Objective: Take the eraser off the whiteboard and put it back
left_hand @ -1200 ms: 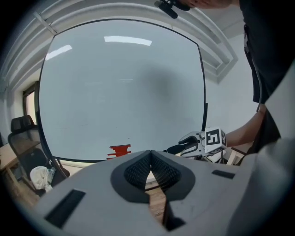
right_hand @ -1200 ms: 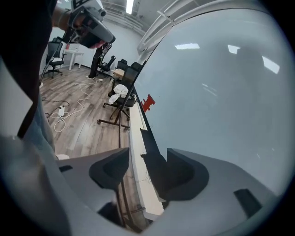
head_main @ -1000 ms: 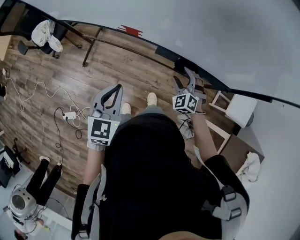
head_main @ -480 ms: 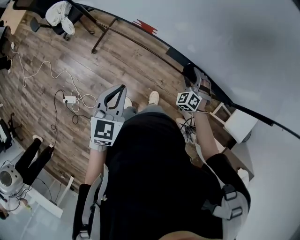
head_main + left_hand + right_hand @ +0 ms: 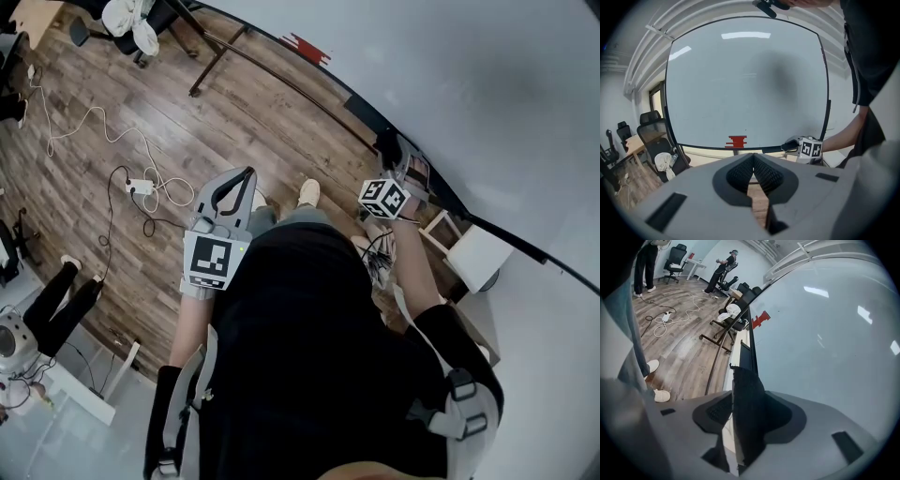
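Note:
The black eraser [image 5: 746,414] stands on edge at the bottom of the whiteboard [image 5: 825,343], over its ledge [image 5: 740,348]. My right gripper [image 5: 739,404] has its jaws around the eraser and they are closing; a light gap still shows between the left pad [image 5: 719,411] and the eraser. In the head view the right gripper [image 5: 394,157] reaches the board's lower edge, where the eraser [image 5: 385,142] shows as a dark patch. My left gripper [image 5: 244,180] hangs over the floor, away from the board, shut and empty, its tips [image 5: 753,158] touching.
Red marks [image 5: 309,45] sit low on the whiteboard. An office chair with a white cloth [image 5: 131,23] stands by the board's legs [image 5: 202,66]. Cables and a power strip [image 5: 141,187] lie on the wood floor. A white box [image 5: 473,253] is at the right. Another person [image 5: 724,266] stands far off.
My right gripper has moved forward and down to the board's lower edge, and its jaws now stand around the eraser. The left gripper has hardly moved.

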A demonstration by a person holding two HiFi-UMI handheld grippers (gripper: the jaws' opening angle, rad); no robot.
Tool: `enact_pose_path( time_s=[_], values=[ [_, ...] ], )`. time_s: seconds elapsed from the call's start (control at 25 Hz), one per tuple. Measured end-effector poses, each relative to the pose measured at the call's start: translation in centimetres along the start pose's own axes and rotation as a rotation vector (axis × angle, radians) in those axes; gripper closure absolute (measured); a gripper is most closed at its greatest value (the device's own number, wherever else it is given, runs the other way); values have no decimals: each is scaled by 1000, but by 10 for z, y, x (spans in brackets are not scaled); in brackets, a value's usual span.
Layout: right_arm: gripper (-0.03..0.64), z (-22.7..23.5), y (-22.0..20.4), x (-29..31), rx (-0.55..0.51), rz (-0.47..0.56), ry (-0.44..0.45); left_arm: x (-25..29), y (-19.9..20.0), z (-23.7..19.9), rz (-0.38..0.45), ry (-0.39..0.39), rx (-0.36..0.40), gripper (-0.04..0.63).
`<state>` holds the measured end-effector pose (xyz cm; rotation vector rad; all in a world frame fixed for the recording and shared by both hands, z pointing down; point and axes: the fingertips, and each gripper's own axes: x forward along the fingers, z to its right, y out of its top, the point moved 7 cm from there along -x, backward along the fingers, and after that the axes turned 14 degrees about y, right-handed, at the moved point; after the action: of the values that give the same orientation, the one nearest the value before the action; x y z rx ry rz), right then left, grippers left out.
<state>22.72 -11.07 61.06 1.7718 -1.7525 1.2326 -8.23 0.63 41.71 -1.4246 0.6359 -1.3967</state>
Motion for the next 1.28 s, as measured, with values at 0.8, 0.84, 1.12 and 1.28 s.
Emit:
enact_pose_path(
  time_s=[0.8,0.84,1.12,1.28],
  values=[
    [426,-14,75,-13,-43,75,19,-19,-13,-51,44,71,-55,588],
    [428,-15,82,-13,-48,85,22,-21,-14,-55,47,79,-60,588],
    [430,-17,138,-23,-52,192,64,-36,-15,-80,80,148,-95,588],
    [431,-15,175,-35,-7,274,119,-48,-16,-97,96,194,-123,588]
  ],
)
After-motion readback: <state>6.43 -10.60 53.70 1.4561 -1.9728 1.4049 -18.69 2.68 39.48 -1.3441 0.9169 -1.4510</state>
